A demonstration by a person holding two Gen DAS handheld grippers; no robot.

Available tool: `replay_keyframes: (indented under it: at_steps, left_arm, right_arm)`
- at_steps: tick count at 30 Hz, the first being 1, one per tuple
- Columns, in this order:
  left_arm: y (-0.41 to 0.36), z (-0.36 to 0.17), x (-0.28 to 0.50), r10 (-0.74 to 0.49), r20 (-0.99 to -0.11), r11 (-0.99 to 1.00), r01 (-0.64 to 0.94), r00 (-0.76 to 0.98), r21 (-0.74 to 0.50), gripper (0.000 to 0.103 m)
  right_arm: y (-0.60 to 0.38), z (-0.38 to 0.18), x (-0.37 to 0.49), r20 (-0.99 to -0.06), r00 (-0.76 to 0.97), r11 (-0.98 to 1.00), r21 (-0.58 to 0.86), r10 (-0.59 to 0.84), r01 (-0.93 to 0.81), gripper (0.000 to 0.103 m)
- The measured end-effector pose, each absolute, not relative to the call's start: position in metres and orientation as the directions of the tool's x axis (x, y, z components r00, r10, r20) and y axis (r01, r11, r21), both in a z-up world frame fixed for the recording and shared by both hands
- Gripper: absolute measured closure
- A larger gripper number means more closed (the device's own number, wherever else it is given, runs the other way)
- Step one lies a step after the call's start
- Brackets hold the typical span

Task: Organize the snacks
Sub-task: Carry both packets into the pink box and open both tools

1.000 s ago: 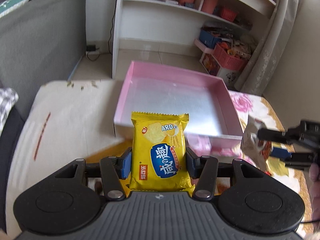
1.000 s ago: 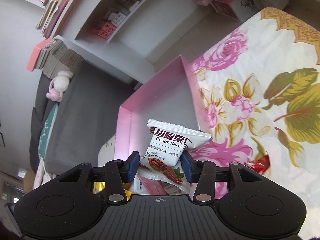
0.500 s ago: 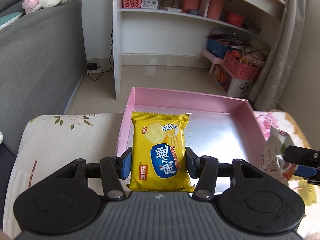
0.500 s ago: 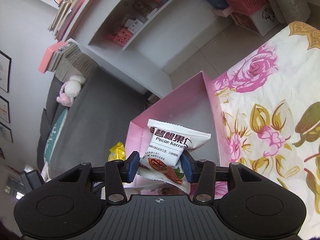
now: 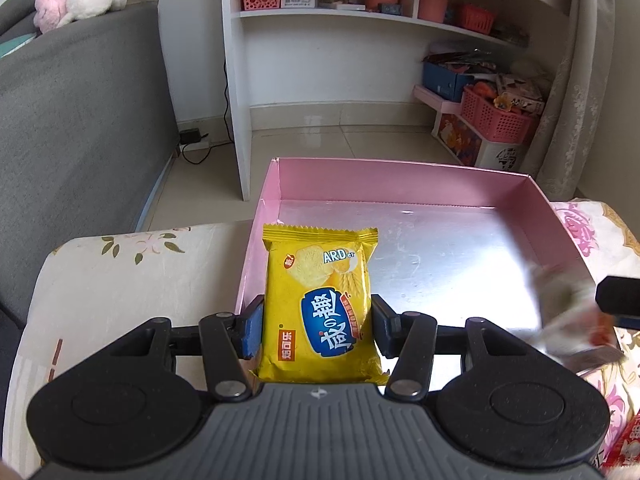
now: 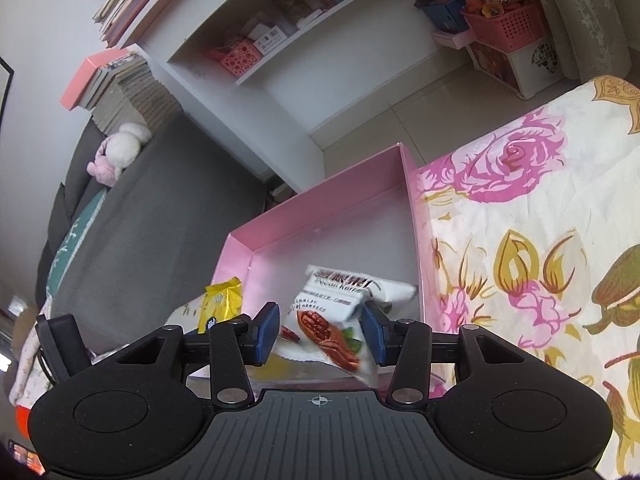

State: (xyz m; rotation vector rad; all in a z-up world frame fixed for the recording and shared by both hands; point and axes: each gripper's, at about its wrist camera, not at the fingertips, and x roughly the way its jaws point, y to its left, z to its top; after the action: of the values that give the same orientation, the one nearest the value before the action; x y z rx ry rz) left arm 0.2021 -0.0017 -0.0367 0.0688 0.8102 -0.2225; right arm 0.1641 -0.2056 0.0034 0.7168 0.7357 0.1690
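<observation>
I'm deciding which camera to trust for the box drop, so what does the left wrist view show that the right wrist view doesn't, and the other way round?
Only the left wrist view: the left gripper shut on the yellow biscuit pack, seen front on, and most of the pink box's bare silver floor.

Only the right wrist view: the right gripper, its jaws opening, with the white pecan packet tilting between them, blurred; also much of the floral cloth.

Both: the box, both packets (the pecan one a blur in the left view), the white shelf unit.

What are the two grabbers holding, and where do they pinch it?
The left gripper pinches the yellow cracker packet by its lower side edges. The right gripper is opening; the blurred white pecan packet sits loose between its fingers above the pink box.
</observation>
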Motion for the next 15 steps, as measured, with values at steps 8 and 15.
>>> replay_keyframes:
  at_steps: [8,15]
  left_arm:
    - [0.003,-0.03,0.19,-0.208,-0.714,0.968,0.246,0.668,-0.051,0.031]
    - [0.006,-0.018,0.171,-0.22,-0.71,0.964,0.262,0.669,-0.052,0.019]
  right_arm:
    - [-0.204,0.018,0.158,-0.534,0.753,0.761,0.646,0.384,0.069,0.032]
    - [-0.198,0.032,0.143,-0.551,0.751,0.795,0.603,0.363,0.059,0.021]
